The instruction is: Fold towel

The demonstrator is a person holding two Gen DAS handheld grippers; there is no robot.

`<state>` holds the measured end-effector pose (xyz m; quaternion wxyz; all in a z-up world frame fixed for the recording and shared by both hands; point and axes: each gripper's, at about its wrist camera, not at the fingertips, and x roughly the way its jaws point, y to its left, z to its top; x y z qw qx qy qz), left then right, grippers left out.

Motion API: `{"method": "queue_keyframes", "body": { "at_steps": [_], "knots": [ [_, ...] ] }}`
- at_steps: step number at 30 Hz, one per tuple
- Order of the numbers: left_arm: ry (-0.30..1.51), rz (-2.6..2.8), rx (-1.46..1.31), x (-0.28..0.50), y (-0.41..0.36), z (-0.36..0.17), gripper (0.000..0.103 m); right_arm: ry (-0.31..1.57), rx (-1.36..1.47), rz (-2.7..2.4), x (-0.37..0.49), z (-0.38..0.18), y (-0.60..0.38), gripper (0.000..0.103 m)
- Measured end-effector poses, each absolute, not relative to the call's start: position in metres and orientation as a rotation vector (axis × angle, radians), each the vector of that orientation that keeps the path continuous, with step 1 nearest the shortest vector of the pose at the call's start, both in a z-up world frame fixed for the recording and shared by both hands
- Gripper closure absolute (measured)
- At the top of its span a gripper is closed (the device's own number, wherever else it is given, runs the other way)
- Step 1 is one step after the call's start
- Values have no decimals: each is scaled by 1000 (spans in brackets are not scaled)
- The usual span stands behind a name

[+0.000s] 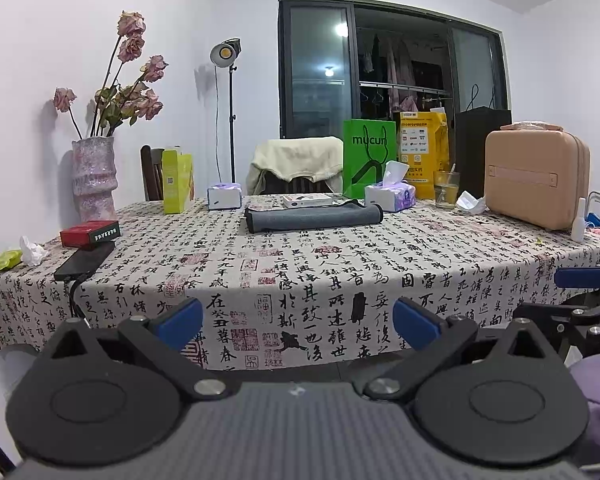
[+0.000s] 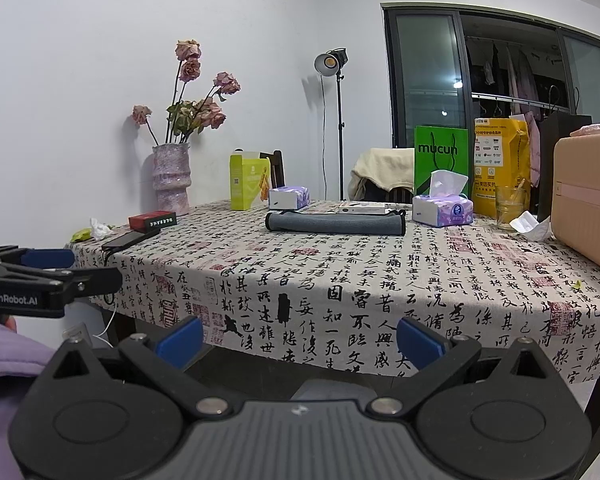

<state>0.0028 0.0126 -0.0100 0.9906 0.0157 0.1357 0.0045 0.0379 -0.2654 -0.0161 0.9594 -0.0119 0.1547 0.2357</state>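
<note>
With both the left gripper [image 1: 298, 320] and right gripper [image 2: 300, 338] held spread and empty, the far gray towel [image 1: 313, 218] could be overreached and the nearby tissue box [image 1: 390, 196] knocked.

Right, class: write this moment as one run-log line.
towel: folded, far side of table | left gripper: open, empty, short of table | right gripper: open, empty, short of table
</note>
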Motion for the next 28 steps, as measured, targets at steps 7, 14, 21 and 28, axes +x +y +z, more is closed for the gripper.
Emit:
{"method": "queue_keyframes", "body": {
  "at_steps": [7, 14, 21, 28],
  "knots": [
    [269, 13, 33, 3, 13, -10, 0, 309, -28, 477, 37, -15, -266, 0],
    [263, 16, 35, 1, 15, -9, 0, 305, -31, 476, 37, -14, -266, 0],
    [265, 14, 33, 1, 15, -9, 0, 303, -32, 475, 37, -14, -266, 0],
    [281, -3, 21, 3, 16, -11, 0, 304, -31, 478, 37, -14, -267, 0]
  ]
}}
